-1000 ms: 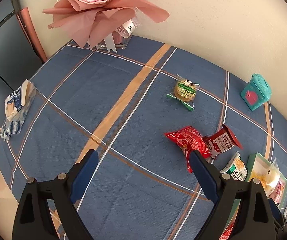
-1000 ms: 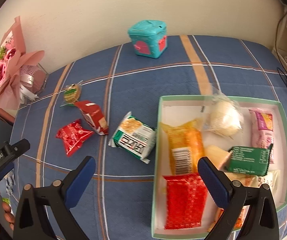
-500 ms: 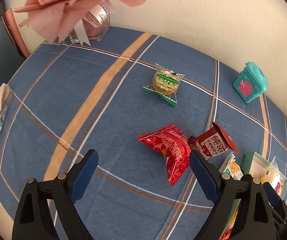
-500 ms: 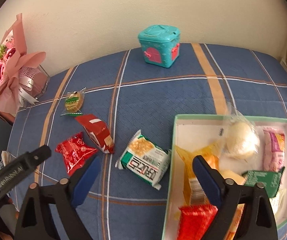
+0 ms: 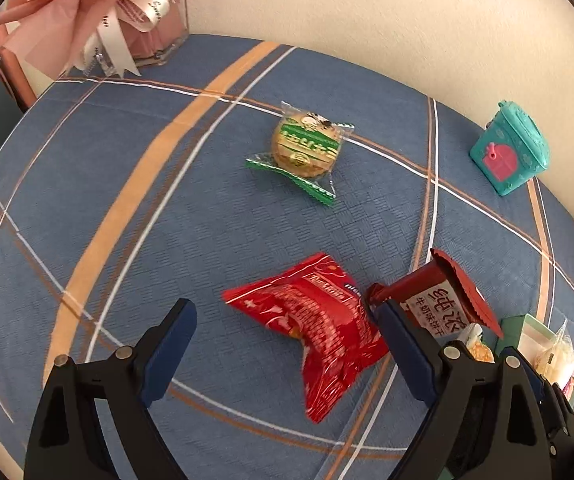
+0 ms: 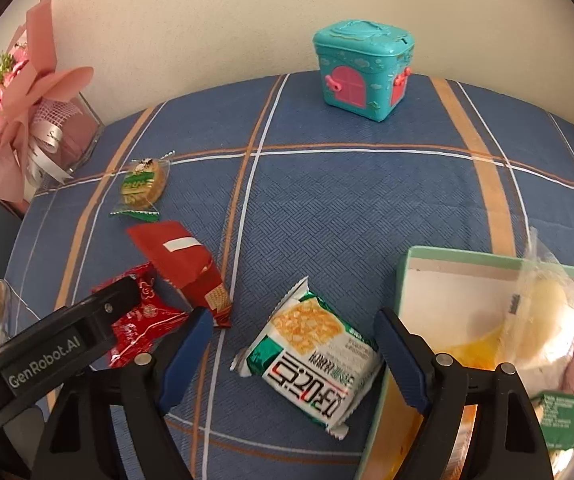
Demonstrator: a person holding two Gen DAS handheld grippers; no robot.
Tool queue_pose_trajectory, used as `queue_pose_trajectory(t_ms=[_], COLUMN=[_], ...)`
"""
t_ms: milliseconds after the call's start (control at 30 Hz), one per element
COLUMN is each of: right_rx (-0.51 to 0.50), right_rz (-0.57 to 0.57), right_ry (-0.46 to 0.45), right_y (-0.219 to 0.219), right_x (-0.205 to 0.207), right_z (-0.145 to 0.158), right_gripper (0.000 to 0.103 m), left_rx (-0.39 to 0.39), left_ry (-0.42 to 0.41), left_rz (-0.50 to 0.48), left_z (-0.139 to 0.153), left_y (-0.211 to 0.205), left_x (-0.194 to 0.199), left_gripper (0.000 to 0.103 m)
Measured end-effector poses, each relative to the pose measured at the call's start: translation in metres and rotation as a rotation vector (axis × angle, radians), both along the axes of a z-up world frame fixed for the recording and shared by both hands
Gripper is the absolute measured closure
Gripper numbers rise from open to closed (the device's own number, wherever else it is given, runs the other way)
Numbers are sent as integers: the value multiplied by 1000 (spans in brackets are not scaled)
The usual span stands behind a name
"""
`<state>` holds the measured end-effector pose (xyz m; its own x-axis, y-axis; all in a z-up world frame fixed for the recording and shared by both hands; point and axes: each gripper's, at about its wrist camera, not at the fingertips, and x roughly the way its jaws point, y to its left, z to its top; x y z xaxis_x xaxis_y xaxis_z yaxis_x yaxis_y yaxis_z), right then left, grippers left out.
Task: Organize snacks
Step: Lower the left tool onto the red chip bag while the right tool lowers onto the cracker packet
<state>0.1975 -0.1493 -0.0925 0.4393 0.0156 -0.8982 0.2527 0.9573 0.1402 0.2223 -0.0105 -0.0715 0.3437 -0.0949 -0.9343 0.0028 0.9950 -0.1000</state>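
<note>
Only the right wrist view shows the green-white packet [image 6: 311, 354] between the right gripper's [image 6: 293, 326] closing, untouching jaws, while the left gripper [image 5: 287, 316] gapes wide over the red packet [image 5: 319, 332].

blue plaid tablecloth [image 5: 215, 232], red snack packet [image 5: 319, 332], teal box [image 6: 363, 68]

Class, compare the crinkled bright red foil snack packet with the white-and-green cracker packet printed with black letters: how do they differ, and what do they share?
The crinkled bright red foil snack packet is red all over; the white-and-green cracker packet is white and green and pictures a cracker. The red packet looks creased and irregular, the cracker packet flatter and roughly rectangular. The red packet lies further from the green-rimmed tray. Both lie sealed on the blue checked cloth, outside the tray.
</note>
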Motion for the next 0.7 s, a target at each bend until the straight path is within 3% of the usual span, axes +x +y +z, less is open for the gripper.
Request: queue_pose_trajectory(t_ms=[233, 567, 700], right_rx=[-44, -28, -31], right_rz=[47, 102, 109], right_ry=[11, 74, 96], right_y=[7, 18, 22], right_x=[7, 5, 3], right_z=[-7, -10, -12], right_gripper=[18, 18, 21], left_rx=[11, -5, -14], left_ry=[15, 17, 37], left_rz=[-12, -12, -12], left_z=[-8, 1, 0], left_y=[-7, -4, -2], left_x=[2, -3, -6], left_gripper=[14, 53, 56])
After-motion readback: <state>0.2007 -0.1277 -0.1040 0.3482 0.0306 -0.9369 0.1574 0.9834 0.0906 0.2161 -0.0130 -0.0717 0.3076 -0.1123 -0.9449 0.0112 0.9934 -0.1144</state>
